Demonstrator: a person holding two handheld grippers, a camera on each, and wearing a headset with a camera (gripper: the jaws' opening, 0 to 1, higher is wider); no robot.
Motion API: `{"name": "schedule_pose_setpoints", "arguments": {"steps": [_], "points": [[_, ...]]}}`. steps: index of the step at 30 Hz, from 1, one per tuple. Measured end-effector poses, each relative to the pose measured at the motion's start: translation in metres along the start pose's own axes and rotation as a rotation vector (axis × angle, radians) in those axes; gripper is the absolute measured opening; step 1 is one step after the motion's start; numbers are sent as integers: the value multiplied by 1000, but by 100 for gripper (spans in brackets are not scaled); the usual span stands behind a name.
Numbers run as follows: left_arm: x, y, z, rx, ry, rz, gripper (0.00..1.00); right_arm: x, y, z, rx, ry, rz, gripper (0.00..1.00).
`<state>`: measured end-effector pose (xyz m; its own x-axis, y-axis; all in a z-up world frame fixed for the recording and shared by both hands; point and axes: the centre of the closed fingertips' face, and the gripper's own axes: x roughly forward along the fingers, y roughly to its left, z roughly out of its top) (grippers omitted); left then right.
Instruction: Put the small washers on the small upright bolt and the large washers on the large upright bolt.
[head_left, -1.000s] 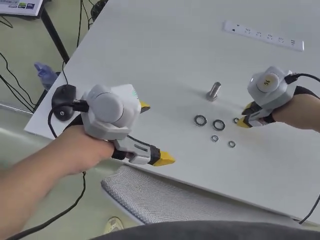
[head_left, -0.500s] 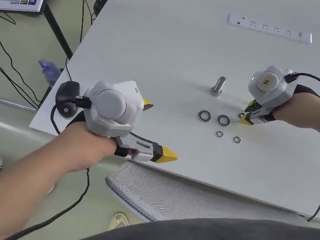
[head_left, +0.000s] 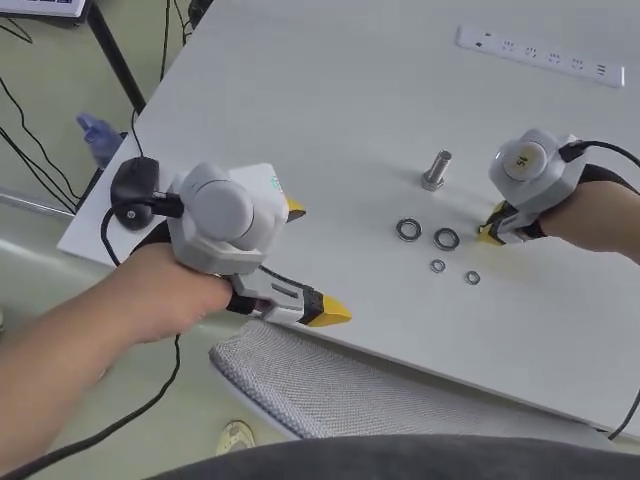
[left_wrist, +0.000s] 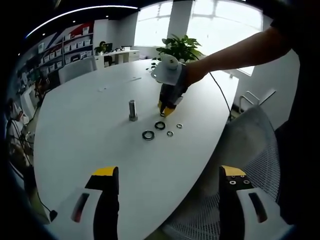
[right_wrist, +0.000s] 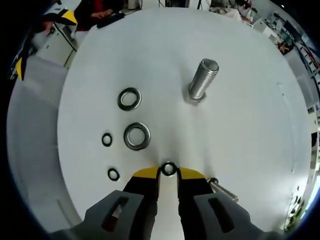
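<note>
Right tool (right_wrist: 168, 176) pinching small steel ring washer (right_wrist: 164, 169), threaded bolt (right_wrist: 202, 80)

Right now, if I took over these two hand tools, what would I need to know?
Left gripper: jaws open, empty, near the table edge, away from the parts.
Right gripper: tips down on the table, jaws closed on one small washer, small bolt just beside.
Large bolt: upright, bare.
Lying loose: two large washers and two loose small washers.
Done: no washer on the large bolt; small bolt mostly hidden.
Left: every washer visible.
</note>
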<state>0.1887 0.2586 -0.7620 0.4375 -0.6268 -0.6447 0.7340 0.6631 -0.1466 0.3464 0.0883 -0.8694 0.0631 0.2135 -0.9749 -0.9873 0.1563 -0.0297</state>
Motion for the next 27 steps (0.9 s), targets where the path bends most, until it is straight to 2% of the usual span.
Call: {"name": "schedule_pose_setpoints", "arguments": {"steps": [9,18,27], "points": [[-2,0,-3,-2,2,1,81,1,0,-1,3,22,-7,13],[-2,0,-2,0,1,0,80,-1,1,-3,33,-1,-5,13],[2,2,0,0,1,-5,80,-24,-3,-15,58,0,-4,13]]}}
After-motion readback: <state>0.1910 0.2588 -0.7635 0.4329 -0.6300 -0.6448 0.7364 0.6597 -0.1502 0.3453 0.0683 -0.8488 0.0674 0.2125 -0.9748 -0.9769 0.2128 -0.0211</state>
